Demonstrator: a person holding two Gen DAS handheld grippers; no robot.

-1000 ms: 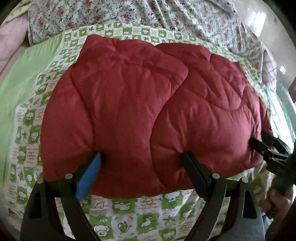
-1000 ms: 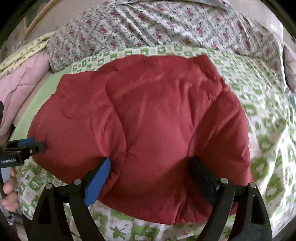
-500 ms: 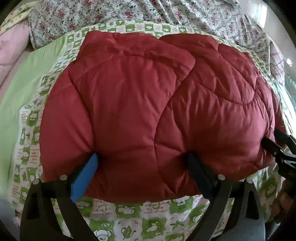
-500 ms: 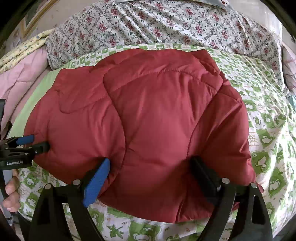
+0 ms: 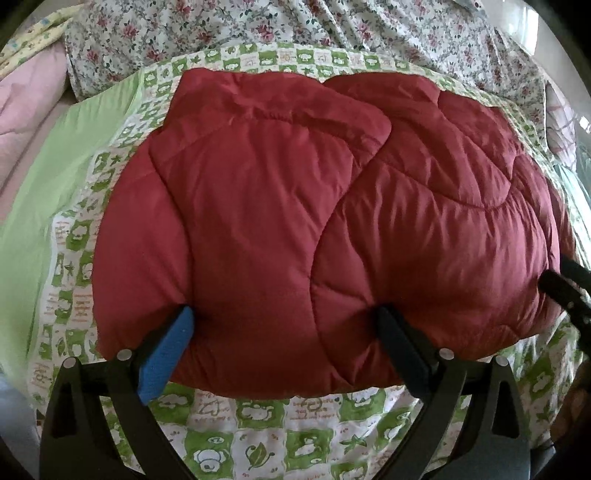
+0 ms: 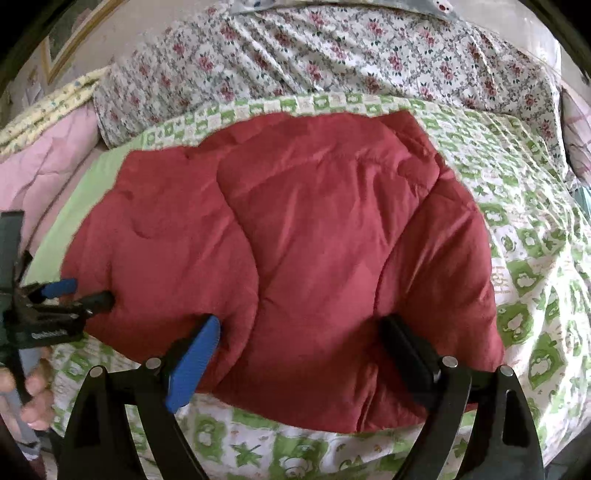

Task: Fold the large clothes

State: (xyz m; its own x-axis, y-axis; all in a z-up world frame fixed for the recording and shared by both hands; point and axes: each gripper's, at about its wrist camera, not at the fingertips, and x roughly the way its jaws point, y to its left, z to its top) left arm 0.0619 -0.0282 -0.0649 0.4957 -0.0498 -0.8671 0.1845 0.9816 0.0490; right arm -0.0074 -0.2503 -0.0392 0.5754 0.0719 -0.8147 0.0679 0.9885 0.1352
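Note:
A puffy red quilted jacket (image 5: 295, 203) lies folded on the bed, its near edge toward both cameras. My left gripper (image 5: 284, 321) straddles that edge on the left. Its blue and black fingers stand wide apart, with the padding bulging between them and no clear squeeze. My right gripper (image 6: 299, 325) straddles the same edge of the jacket (image 6: 314, 221) further right, and its fingers dent the fabric on both sides. The right gripper (image 5: 557, 284) shows at the left wrist view's right edge. The left gripper (image 6: 77, 293) shows at the right wrist view's left edge.
The jacket rests on a green-and-white patterned sheet (image 5: 277, 424). A floral quilt (image 5: 258, 26) is piled behind it and a pink quilt (image 5: 26, 96) lies to the left. A hand (image 6: 33, 391) grips the left tool's handle.
The left gripper's fingers have spread a little wider around the jacket's edge and its view has tilted slightly. The right gripper and the jacket have hardly moved.

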